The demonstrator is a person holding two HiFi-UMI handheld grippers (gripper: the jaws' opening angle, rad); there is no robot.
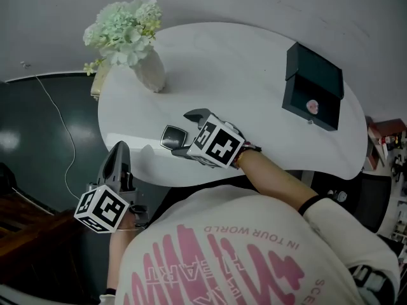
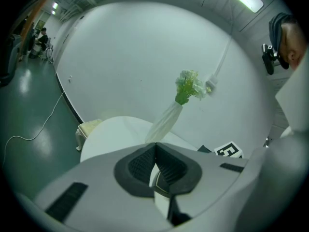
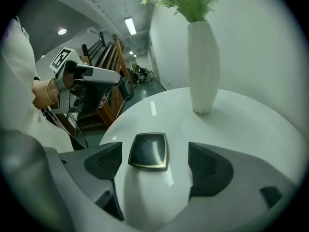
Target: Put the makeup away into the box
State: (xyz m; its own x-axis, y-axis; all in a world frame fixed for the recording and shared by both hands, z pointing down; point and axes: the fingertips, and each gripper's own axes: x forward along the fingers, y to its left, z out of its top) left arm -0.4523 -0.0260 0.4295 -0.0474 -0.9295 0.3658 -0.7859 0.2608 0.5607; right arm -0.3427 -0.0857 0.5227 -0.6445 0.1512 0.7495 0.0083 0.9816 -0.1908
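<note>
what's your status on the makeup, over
Left hand-held gripper shut, empty. Right hand-held gripper open around compact, pads not touching it. Box open on the far side, nothing in between.

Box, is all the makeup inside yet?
Not yet. Done: one pink item lies in the open black box. In hand: the right gripper, jaws open, straddles a dark compact on the table, not gripping. Still to do: grab it, box it.

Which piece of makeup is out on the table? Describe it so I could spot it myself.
Start at the white table and go to its near edge, away from the flower vase and the black box. There lies a compact, flat between the open jaws of the right gripper: small, dark, squarish, gold-rimmed.
</note>
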